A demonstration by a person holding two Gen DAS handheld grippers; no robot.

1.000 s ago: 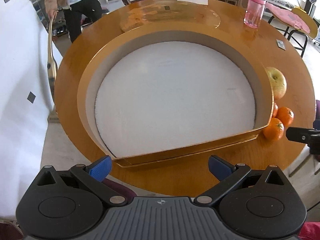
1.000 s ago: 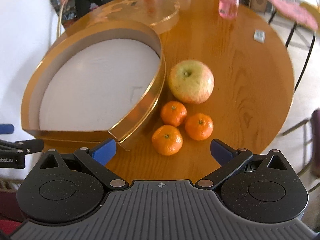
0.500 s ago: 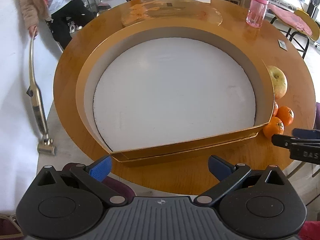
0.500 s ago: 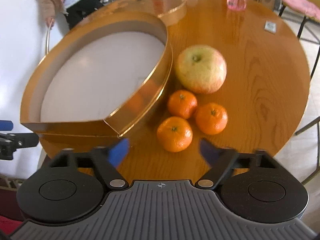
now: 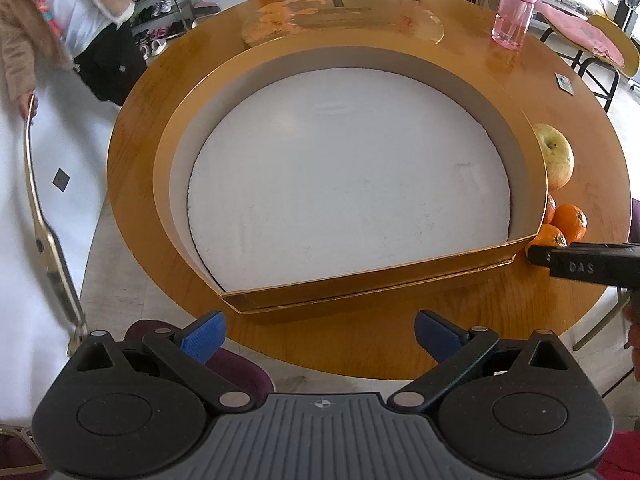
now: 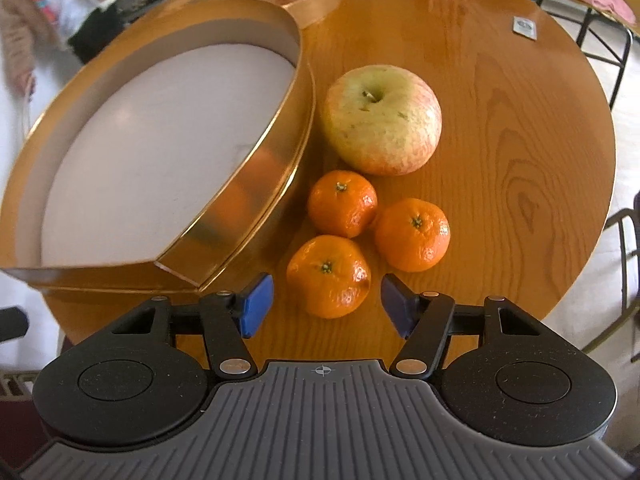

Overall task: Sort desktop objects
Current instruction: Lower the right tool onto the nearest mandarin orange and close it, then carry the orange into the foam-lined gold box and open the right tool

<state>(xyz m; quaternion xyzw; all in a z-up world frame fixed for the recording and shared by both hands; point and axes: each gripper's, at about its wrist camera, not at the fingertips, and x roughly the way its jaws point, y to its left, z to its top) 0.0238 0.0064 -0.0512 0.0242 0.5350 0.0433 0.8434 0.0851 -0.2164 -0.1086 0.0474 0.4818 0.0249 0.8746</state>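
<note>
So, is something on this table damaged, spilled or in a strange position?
Nothing stands out. The gold box sits flat and empty, its lid lies apart behind it, the apple and three mandarins look whole, and the pink bottle stands upright.

Glossy wooden table [image 6: 500, 128], shiny gold box [image 6: 240, 184]

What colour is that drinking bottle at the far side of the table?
Pink bottle, with a green-trimmed lid; clearest in the left wrist view.
</note>
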